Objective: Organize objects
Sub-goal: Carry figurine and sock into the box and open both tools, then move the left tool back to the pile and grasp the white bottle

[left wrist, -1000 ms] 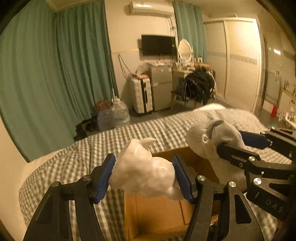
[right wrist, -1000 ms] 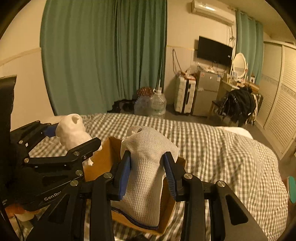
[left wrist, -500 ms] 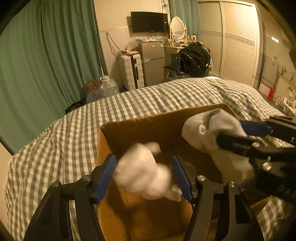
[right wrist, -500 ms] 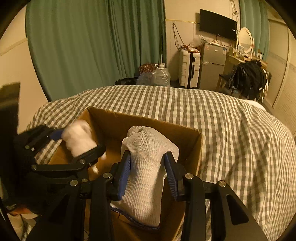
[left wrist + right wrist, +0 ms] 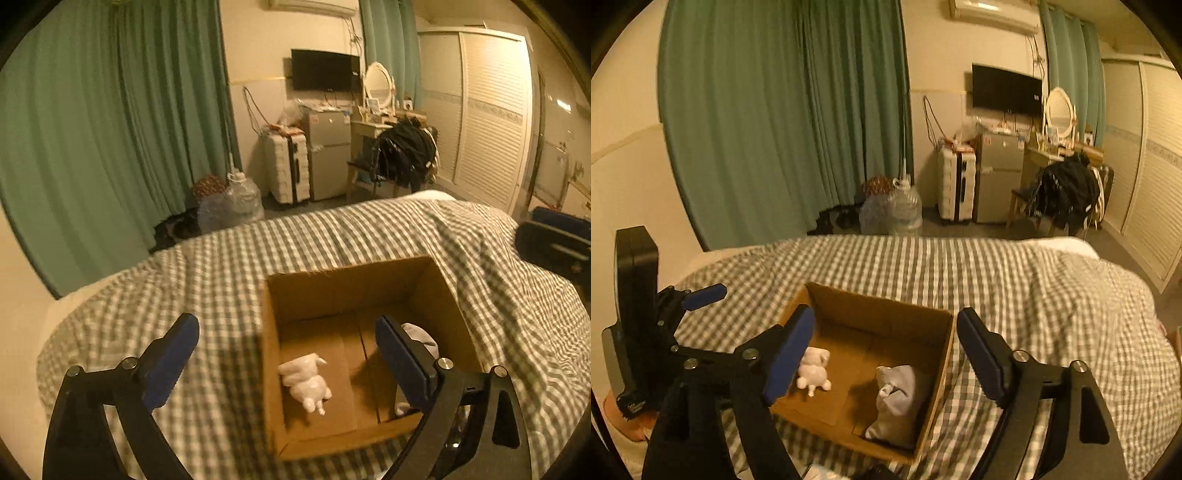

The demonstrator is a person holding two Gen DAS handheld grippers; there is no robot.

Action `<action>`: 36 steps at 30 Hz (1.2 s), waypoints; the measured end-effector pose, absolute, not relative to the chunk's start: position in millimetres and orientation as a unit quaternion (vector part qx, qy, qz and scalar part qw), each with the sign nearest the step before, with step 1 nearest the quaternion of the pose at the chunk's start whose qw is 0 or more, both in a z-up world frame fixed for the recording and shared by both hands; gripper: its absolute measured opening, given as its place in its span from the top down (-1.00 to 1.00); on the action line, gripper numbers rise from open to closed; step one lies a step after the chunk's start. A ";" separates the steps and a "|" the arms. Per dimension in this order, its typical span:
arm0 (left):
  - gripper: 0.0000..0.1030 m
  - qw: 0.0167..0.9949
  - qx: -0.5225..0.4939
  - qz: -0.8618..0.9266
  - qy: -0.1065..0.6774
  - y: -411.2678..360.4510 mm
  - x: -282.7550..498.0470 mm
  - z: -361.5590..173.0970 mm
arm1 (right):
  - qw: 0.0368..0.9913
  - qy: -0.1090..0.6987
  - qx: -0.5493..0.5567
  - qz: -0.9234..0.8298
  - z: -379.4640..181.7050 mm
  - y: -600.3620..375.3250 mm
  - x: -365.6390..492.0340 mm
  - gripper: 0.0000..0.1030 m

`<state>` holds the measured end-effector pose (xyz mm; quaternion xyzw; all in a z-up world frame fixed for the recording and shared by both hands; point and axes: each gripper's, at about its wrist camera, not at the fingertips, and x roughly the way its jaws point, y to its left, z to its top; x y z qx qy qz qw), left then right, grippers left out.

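An open cardboard box [image 5: 369, 284] [image 5: 942, 354] sits on the checked bed. A white toy figure [image 5: 306, 384] [image 5: 812, 373] lies on the box floor at its left. A white sock [image 5: 897, 395] lies on the box floor at its right; in the left wrist view it [image 5: 421, 338] is partly hidden behind a finger. My left gripper [image 5: 288, 358] is open and empty above the box's near left side; it also shows at the left of the right wrist view [image 5: 701, 295]. My right gripper [image 5: 886, 350] is open and empty above the box.
The grey-and-white checked bedcover [image 5: 221, 266] [image 5: 1034, 288] spreads all around the box. Green curtains [image 5: 783, 110], water jugs [image 5: 905, 210], a white suitcase [image 5: 288, 166], a small fridge [image 5: 330, 155] and a chair with dark clothes [image 5: 406, 151] stand beyond the bed.
Both grippers have opened and drawn back up from the box. The white toy figure and the sock have dropped out of the jaws and now lie on the box floor.
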<state>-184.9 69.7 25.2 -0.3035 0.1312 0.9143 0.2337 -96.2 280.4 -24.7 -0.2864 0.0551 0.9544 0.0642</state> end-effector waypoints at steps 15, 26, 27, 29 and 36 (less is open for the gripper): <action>-1.00 0.197 -0.297 0.923 0.142 14.1 -83.5 18.7 | 0.061 -0.007 -0.275 0.959 -20.0 216.5 7.4 -0.80; -1.00 0.154 -0.384 0.905 0.099 5.4 -49.7 -80.5 | 0.086 -0.015 -0.381 0.921 -132.9 203.4 26.0 -0.80; -1.00 0.153 -0.393 0.901 0.099 5.5 -46.6 -88.7 | 0.087 -0.010 -0.390 0.917 -140.8 205.4 25.5 -0.80; -1.00 0.147 -0.400 0.898 0.107 9.0 -41.9 -98.7 | 0.094 0.001 -0.409 0.908 -157.2 210.7 23.2 -0.80; -1.00 0.176 -0.409 0.886 0.127 32.6 -16.5 -112.4 | 0.116 0.037 -0.423 0.898 -172.0 228.7 24.4 -0.80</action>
